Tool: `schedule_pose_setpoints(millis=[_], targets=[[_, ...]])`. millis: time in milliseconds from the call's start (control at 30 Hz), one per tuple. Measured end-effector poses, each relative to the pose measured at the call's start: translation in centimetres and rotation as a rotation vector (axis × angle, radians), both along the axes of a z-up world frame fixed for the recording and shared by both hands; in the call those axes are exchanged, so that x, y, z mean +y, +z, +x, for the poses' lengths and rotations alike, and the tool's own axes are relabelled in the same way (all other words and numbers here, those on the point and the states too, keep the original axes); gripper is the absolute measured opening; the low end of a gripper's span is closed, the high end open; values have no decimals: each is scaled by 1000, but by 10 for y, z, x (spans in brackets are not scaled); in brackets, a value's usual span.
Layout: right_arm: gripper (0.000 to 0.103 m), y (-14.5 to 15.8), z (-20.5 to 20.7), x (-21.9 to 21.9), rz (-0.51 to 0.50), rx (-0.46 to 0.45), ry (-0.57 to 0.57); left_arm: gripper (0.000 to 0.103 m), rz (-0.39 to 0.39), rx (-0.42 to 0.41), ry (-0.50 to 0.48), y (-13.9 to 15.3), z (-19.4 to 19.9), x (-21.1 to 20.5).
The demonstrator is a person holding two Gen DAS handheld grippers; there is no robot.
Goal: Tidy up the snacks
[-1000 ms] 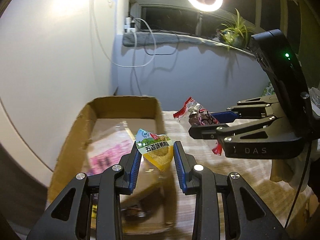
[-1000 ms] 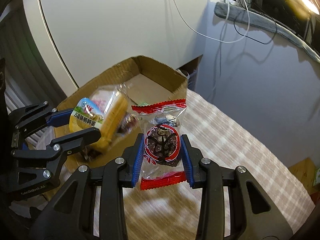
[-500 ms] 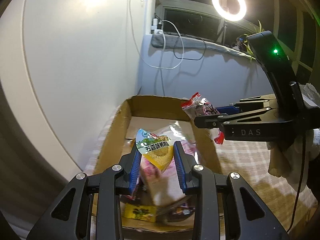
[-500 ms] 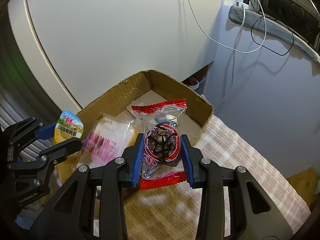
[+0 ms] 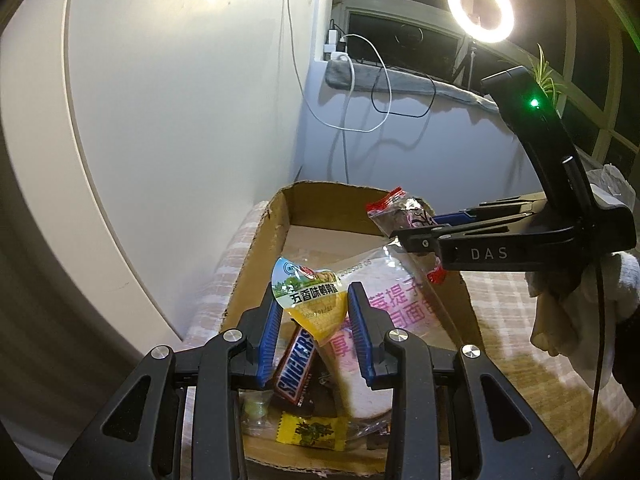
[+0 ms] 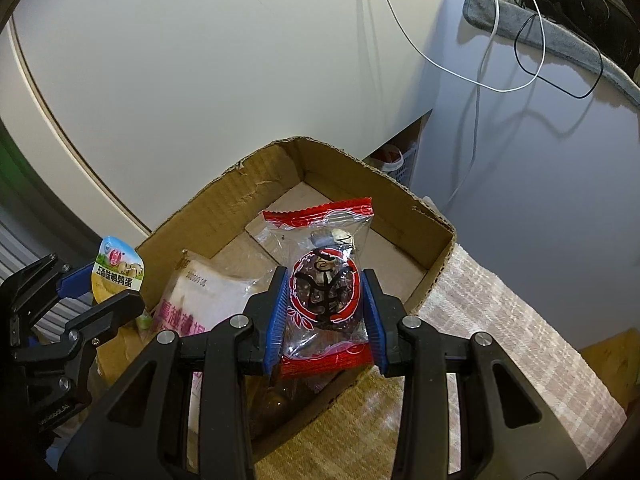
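Over the near end of the cardboard box [image 5: 256, 264], the left gripper [image 5: 314, 320] clamps a yellow packet [image 5: 310, 300] with a green-and-white label, rounded top pointing up. Only the left wrist view shows what lies under it: a Snickers bar [image 5: 296, 364] slanting lengthwise, a yellow candy [image 5: 312, 432], and a pink-lettered bread bag [image 5: 384, 312]. To the right, the right gripper [image 6: 324, 312] pinches a clear red-edged packet [image 6: 324, 276] of dark snack, long axis upright, over the box's right wall.

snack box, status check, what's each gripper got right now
Left gripper shut on yellow egg packet, over cardboard box. Right gripper shut on red-edged packet, also over box. Nothing blocking the drop.
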State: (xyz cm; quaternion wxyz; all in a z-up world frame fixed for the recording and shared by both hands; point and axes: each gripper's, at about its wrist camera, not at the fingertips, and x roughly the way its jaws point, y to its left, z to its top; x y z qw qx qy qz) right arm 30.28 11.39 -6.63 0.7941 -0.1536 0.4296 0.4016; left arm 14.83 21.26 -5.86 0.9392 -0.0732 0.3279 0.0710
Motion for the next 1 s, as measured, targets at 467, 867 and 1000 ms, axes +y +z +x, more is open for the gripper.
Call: schedule_pose_setpoints(millis=[467, 867, 1000], targets=[[69, 5, 2, -2, 26, -34, -20, 67, -1, -12, 18, 2, -2, -1], [90, 21, -8, -14, 56, -71, -47, 71, 5, -18, 18, 6, -6, -6], [91, 28, -14, -19, 69, -77, -50, 71, 8, -25, 19, 10, -11, -8]])
